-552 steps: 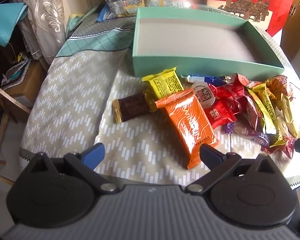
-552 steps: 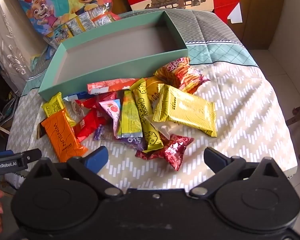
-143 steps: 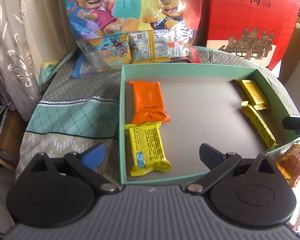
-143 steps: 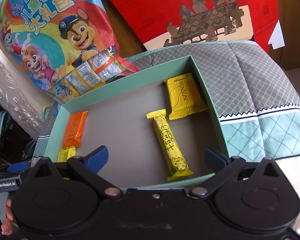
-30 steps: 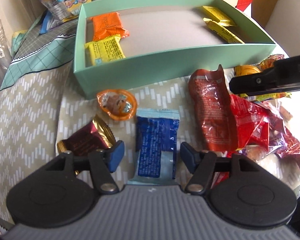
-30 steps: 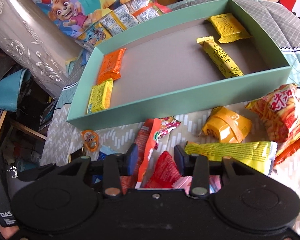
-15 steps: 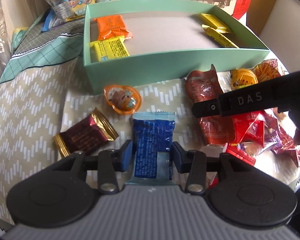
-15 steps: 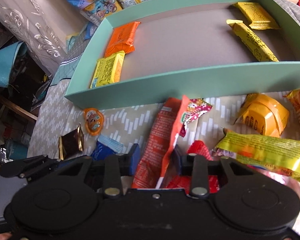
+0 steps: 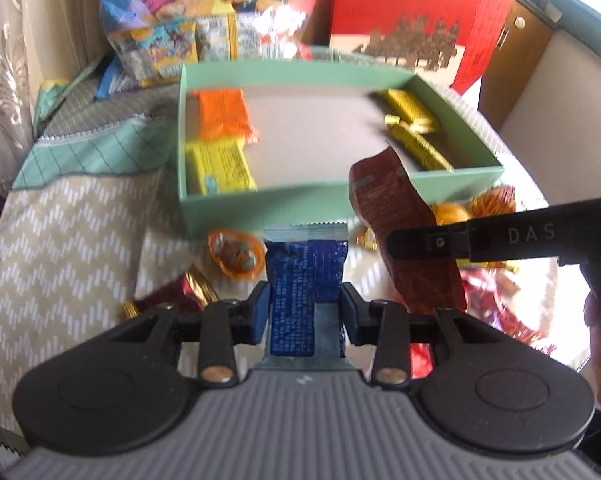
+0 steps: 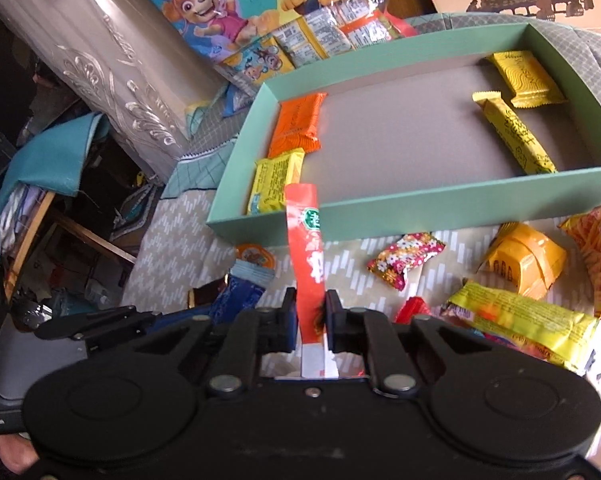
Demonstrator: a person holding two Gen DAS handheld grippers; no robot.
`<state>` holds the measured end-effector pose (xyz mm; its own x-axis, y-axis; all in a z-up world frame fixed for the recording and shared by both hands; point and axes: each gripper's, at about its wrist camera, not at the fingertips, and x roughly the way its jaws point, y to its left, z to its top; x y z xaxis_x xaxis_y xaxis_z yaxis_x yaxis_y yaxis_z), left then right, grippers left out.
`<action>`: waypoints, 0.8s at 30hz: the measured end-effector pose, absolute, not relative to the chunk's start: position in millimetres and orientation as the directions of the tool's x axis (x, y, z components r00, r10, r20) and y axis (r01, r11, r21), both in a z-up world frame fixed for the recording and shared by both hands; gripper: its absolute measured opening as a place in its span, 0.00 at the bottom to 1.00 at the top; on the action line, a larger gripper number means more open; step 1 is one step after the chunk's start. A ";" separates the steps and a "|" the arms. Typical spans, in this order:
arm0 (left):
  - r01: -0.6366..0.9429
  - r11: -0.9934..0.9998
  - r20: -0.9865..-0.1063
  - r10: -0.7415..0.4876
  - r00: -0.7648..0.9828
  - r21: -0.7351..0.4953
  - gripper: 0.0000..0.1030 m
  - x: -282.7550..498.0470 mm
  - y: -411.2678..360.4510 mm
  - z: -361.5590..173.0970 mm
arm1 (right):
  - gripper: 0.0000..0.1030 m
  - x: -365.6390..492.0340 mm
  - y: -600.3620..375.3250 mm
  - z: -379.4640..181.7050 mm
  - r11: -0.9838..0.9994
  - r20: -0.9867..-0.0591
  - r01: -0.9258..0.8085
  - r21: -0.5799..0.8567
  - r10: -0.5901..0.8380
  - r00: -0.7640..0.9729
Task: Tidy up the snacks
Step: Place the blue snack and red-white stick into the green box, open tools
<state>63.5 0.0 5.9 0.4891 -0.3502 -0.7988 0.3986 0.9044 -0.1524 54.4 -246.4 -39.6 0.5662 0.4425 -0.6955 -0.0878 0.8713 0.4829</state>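
Note:
My left gripper (image 9: 305, 312) is shut on a blue snack packet (image 9: 305, 280) and holds it just in front of the green box (image 9: 260, 208). My right gripper (image 10: 310, 320) is shut on a long red snack packet (image 10: 306, 252), lifted on edge above the table; it also shows in the left wrist view (image 9: 404, 232). The green box (image 10: 460, 208) holds an orange packet (image 10: 298, 122), a yellow packet (image 10: 276, 180), a yellow bar (image 10: 512, 136) and a yellow wafer (image 10: 526, 72).
Loose snacks lie on the chevron cloth in front of the box: an orange jelly cup (image 9: 234, 256), a brown chocolate (image 9: 168, 292), a floral candy (image 10: 404, 258), an orange-yellow pack (image 10: 520, 258), a yellow-green bar (image 10: 524, 320). A cartoon bag (image 10: 260, 8) and a red gift box (image 9: 404, 12) stand behind.
Both grippers have closed on their packets and lifted them. The blue packet rose toward the box; the red packet now stands on edge in the right gripper.

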 end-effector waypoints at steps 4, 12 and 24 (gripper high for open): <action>0.379 0.916 -0.774 -0.336 0.536 -0.135 0.35 92.1 -6.6 23.7 | 0.13 75.6 -261.6 -23.3 0.867 -0.663 -0.062 0.495 0.423 0.618; 0.324 0.935 -0.772 -0.312 0.554 -0.145 0.35 172.6 -33.7 19.0 | 0.13 135.9 -275.5 -20.8 0.863 -0.657 -0.015 0.506 0.396 0.641; 0.310 0.946 -0.814 -0.250 0.524 -0.091 0.37 209.5 -51.5 -15.5 | 0.13 184.0 -273.0 -61.9 0.839 -0.680 0.009 0.544 0.435 0.591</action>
<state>209.5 -51.5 -15.5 0.5238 -0.2502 -0.8143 0.3100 0.9463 -0.0914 184.0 -273.0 -61.9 0.5906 0.4347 -0.6799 0.0086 0.8390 0.5440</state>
